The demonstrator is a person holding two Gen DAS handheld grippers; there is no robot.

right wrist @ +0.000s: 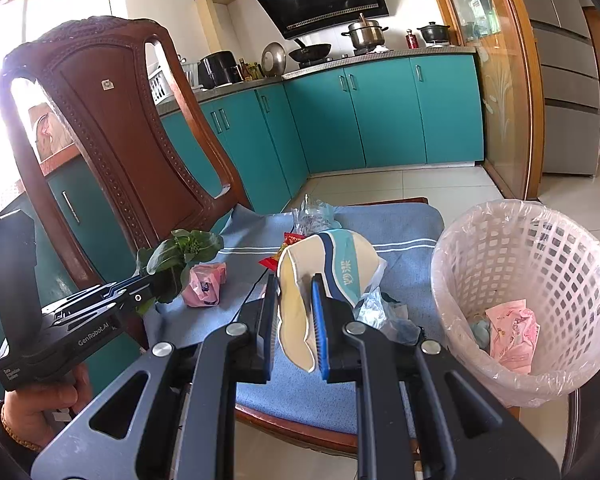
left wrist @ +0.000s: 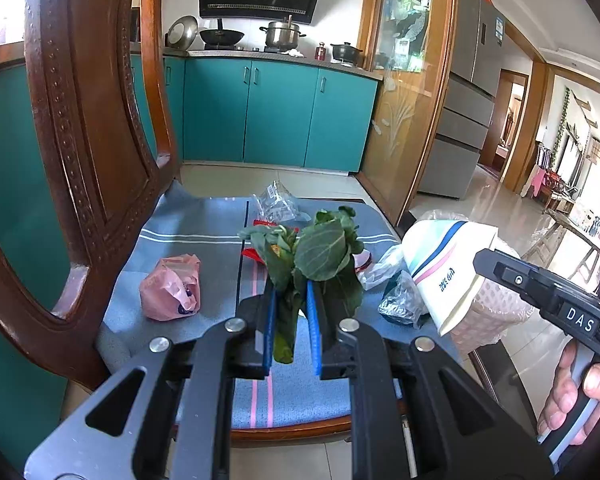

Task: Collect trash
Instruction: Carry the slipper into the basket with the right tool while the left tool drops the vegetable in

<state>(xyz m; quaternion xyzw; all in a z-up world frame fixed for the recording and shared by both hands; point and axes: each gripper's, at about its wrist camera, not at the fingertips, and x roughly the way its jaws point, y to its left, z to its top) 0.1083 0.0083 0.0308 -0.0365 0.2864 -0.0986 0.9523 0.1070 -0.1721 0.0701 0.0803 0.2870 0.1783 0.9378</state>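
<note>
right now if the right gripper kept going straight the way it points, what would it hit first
Probably the clear plastic wrapper and red packet on the chair cushion, beyond the paper pack it holds; depth is unclear.

Right gripper [right wrist: 296, 300] clamping paper cup [right wrist: 324, 264], lined basket [right wrist: 520, 264] beside chair

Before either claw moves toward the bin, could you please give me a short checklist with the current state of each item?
1. Left claw gripping the leafy greens: ok.
2. Right claw gripping the paper cup: ok.
3. Bin open with liner in place: ok.
4. Room left in the bin: ok, only a little trash at the bottom.
5. Chair cushion cleared: not ok, pink bag and wrappers remain.
</note>
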